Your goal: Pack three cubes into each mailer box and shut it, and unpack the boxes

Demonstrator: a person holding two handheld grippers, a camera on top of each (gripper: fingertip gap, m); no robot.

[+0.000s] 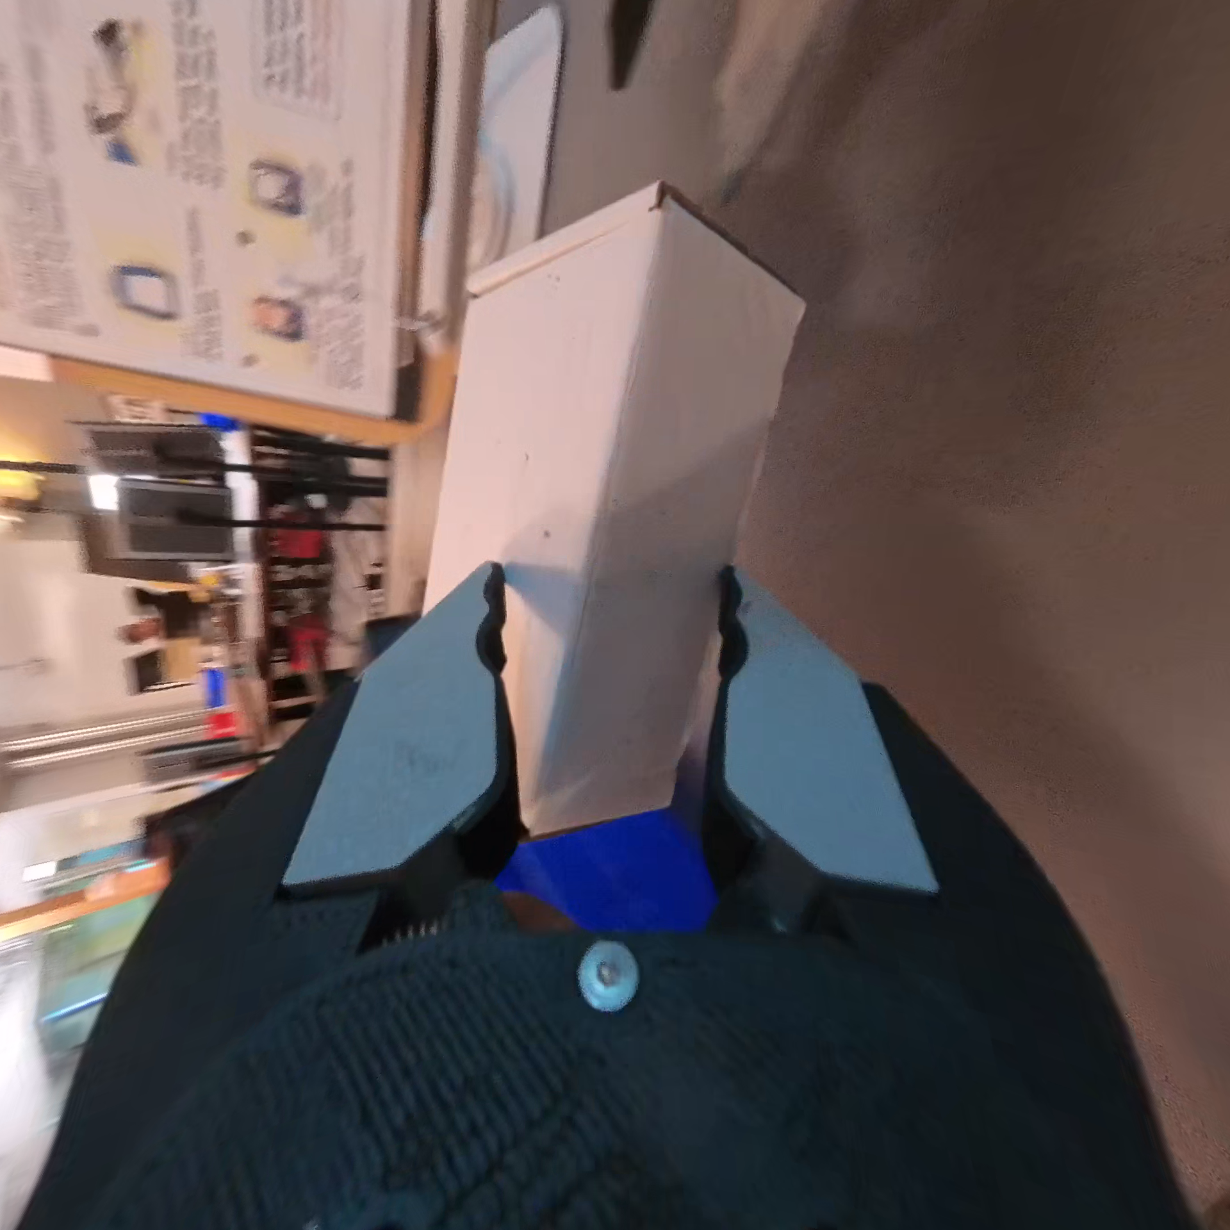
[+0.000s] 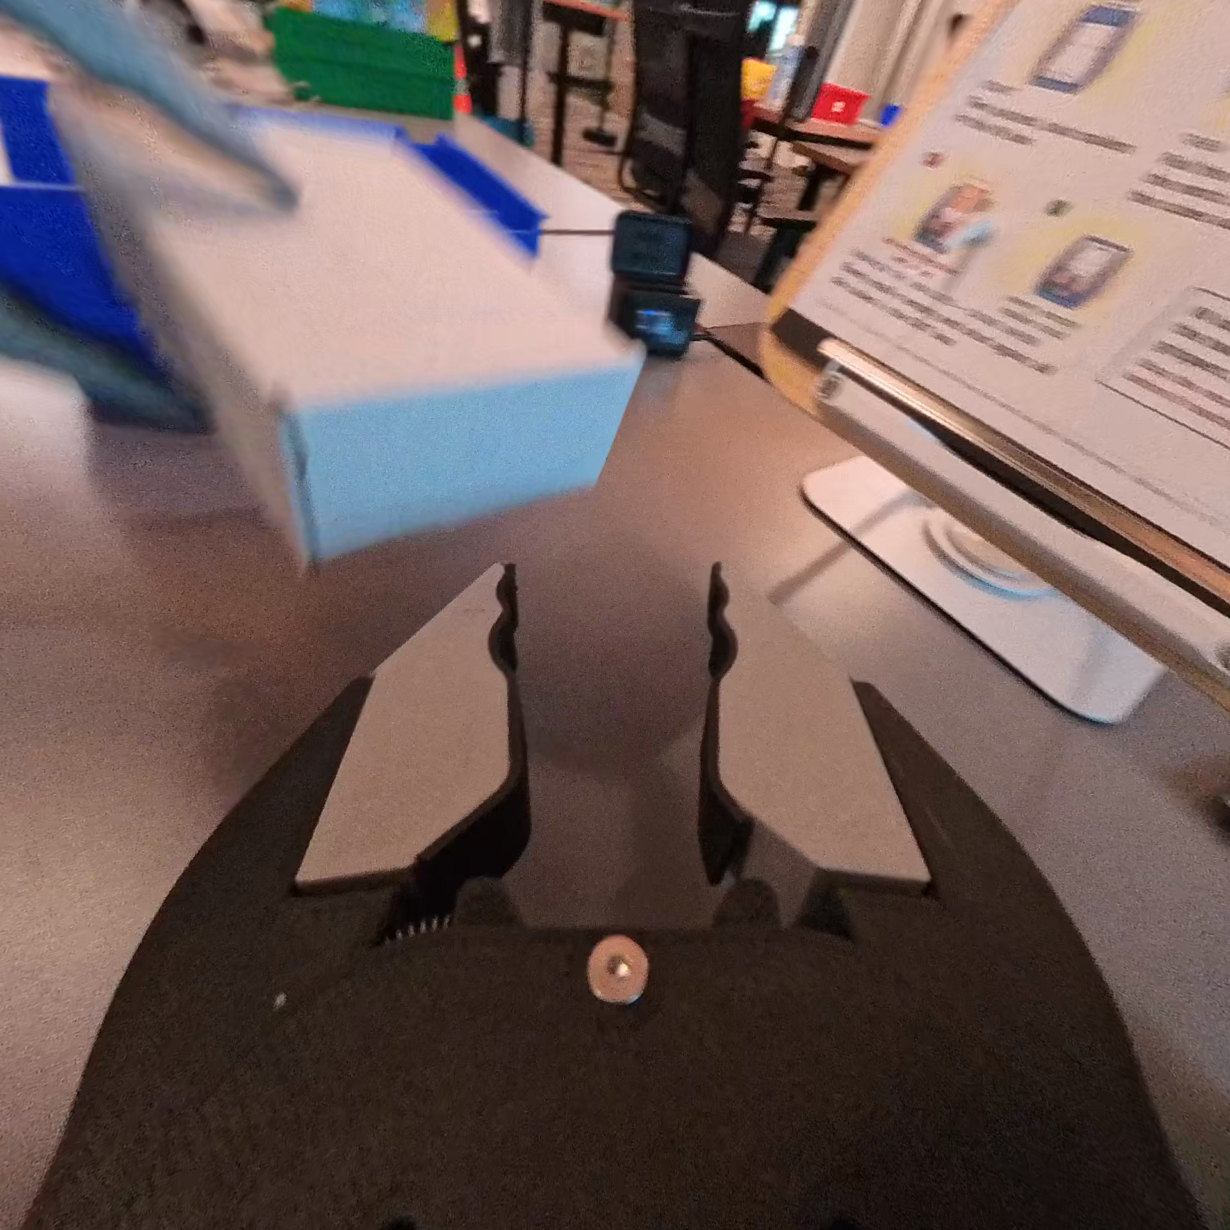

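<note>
Now the white mailer box (image 1: 612, 506) is pinched between the fingers of the left gripper (image 1: 612, 619) and held up off the grey table (image 2: 665, 665), its lid shut. In the right wrist view the same box (image 2: 426, 373) is seen blurred in the air at the near left, with blue bins (image 2: 53, 246) behind it. The right gripper (image 2: 612, 619) is spread apart, with nothing between its fingers, low over the table. A monitor (image 2: 1038, 266) on a white stand (image 2: 985, 599) is seen at the right, a small black camera (image 2: 652, 286) farther off, and desks and shelves beyond.
</note>
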